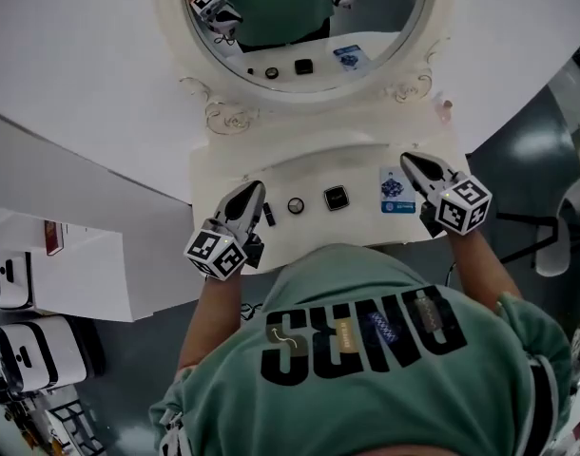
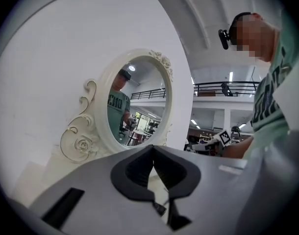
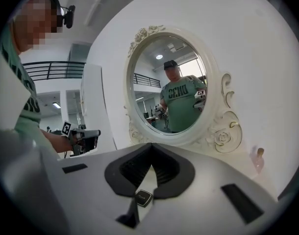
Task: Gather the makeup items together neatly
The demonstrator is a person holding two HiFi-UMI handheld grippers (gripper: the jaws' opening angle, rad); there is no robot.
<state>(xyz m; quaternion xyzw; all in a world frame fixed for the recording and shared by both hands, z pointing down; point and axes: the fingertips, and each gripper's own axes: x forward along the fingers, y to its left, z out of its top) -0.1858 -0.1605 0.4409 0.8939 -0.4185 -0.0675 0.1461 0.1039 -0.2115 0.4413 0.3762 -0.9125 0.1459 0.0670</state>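
Four makeup items lie strung out in a row on the white vanity table (image 1: 309, 171): a slim black tube (image 1: 268, 214), a small round dark pot (image 1: 295, 205), a black square compact (image 1: 336, 198) and a flat blue-and-white packet (image 1: 396, 190). A careless nudge could roll the tube or pot off the front edge. The left claw (image 1: 254, 191) and right claw (image 1: 407, 161) flank the row, jaws pressed together, holding nothing.

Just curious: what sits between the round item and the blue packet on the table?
A square black case, shown in the head view.
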